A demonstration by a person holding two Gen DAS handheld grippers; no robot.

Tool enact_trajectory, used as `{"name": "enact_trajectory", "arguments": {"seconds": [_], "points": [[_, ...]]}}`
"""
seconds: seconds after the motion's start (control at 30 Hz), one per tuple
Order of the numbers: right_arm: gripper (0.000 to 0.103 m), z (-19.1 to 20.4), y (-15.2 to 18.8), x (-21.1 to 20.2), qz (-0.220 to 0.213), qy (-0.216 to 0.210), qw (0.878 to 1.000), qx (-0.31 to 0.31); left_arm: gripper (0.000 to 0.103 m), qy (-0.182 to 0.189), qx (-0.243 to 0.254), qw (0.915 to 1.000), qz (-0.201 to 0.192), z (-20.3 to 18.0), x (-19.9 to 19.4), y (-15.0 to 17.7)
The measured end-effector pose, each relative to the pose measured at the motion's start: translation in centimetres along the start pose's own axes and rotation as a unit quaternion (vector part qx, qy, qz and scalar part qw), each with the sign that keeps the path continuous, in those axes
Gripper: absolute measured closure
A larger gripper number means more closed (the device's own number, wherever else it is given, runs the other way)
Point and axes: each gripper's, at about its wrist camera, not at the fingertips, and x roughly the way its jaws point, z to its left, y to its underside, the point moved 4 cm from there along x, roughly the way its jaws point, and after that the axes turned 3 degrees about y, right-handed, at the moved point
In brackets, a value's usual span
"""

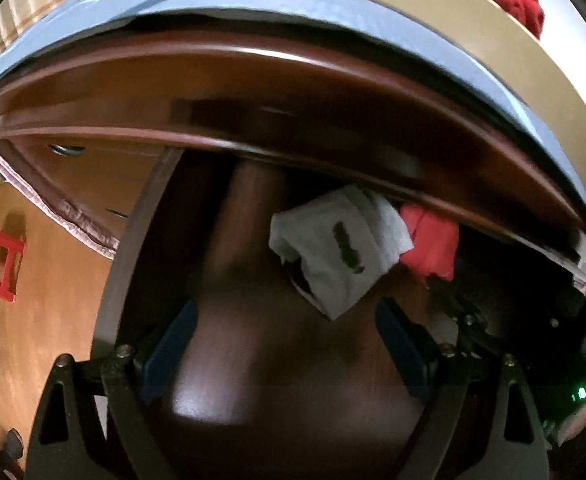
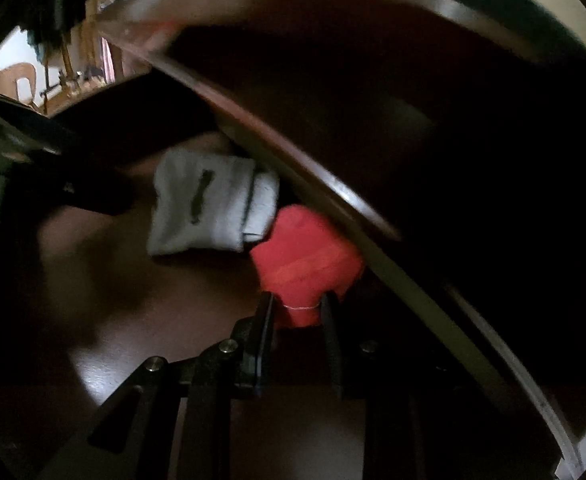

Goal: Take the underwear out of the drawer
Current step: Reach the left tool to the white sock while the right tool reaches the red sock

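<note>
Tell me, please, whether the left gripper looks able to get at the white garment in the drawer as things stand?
Probably yes: the left gripper is open, the white garment lies just ahead of its fingers on the drawer floor, nothing between them. Only its far edge tucks under the dresser top.

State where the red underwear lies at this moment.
In the right wrist view the red underwear sits inside the drawer, pinched by the right gripper, beside the white garment.

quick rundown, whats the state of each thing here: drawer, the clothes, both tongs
drawer: open
white underwear: folded, lying in drawer, ungripped
red underwear: pinched by right tongs
left tongs: open, holding nothing
right tongs: shut on red underwear
</note>
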Motion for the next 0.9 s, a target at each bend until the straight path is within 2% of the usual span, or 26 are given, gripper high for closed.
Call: {"name": "enact_trajectory", "arguments": {"seconds": [0.13,0.23,0.33,0.53,0.67,0.9], "points": [[0.076,1.5,-1.6,1.1,-0.004,0.020,1.000,-0.001,0.012,-0.019,-0.014,0.9997,-0.004,-0.2,0.6,-0.4],[0.076,1.5,-1.7,0.8,-0.007,0.032,0.999,-0.026,0.012,-0.056,-0.003,0.9984,0.002,-0.7,1.3,-0.4],[0.076,1.6,-1.4,0.9,-0.008,0.041,0.999,-0.033,0.012,-0.078,0.005,0.9969,0.015,-1.3,2.0,-0.6],[0.082,2.0,-0.7,0.6,-0.002,0.047,0.998,-0.043,0.013,-0.087,-0.033,0.9956,-0.001,-0.9,1.6,-1.6],[0.088,2.3,-0.3,0.6,0.014,0.047,0.997,-0.061,0.010,-0.099,-0.013,0.9948,0.022,-1.8,2.7,-1.7],[0.093,0.8,1.0,-0.7,0.042,0.019,0.998,-0.047,0.009,-0.098,-0.019,0.9948,0.020,-2.0,2.3,-1.8]]}}
